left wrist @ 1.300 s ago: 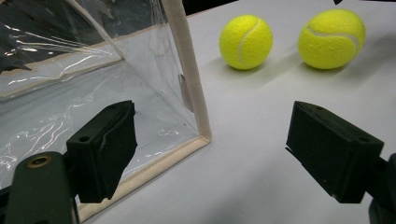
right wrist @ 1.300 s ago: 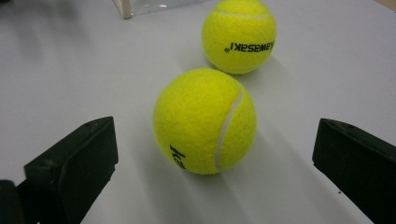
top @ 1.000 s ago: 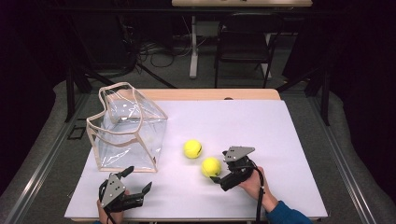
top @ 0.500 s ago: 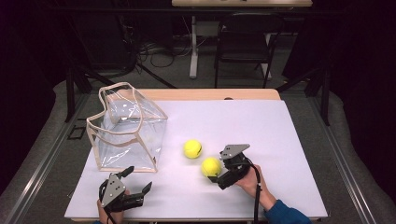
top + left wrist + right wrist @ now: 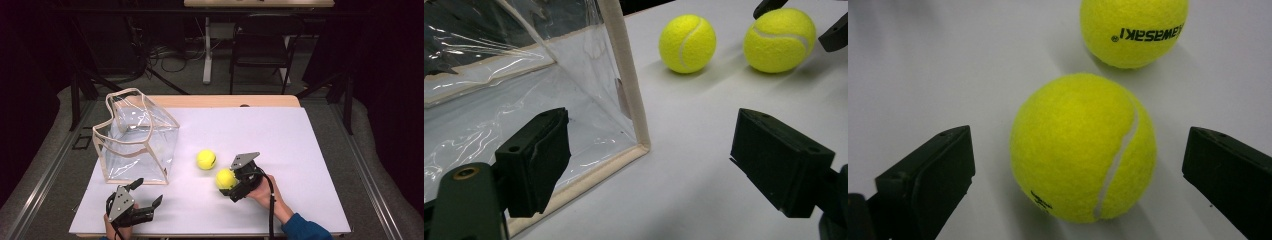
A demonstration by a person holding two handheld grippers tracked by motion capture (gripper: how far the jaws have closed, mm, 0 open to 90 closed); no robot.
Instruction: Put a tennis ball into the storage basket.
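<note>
Changing since a second ago: the right gripper (image 5: 231,186) has slid slightly toward the near ball (image 5: 225,178), which has not moved from its spot on the table; the left gripper (image 5: 142,197) has stayed put.
Right gripper state: jaws spread wide, one on either side of the near ball, with clear gaps to it on both sides in the right gripper view; nothing is held.
Near ball and right gripper: the near ball (image 5: 1083,148) sits on the white table top (image 5: 280,135) between the two open jaws, close in front of the gripper, touched by neither.
Far ball: the second tennis ball (image 5: 206,159) lies just beyond the near one, toward the bag, apart from it; in the right gripper view (image 5: 1134,29) its printed lettering shows upside down.
Left gripper state: jaws wide apart, empty, at the near-left edge of the table.
Bag: the clear plastic bag (image 5: 134,140) with its beige trim stands open at the left of the table; in the left gripper view its near corner (image 5: 631,107) stands between the jaws, and both balls lie further off to the right.
</note>
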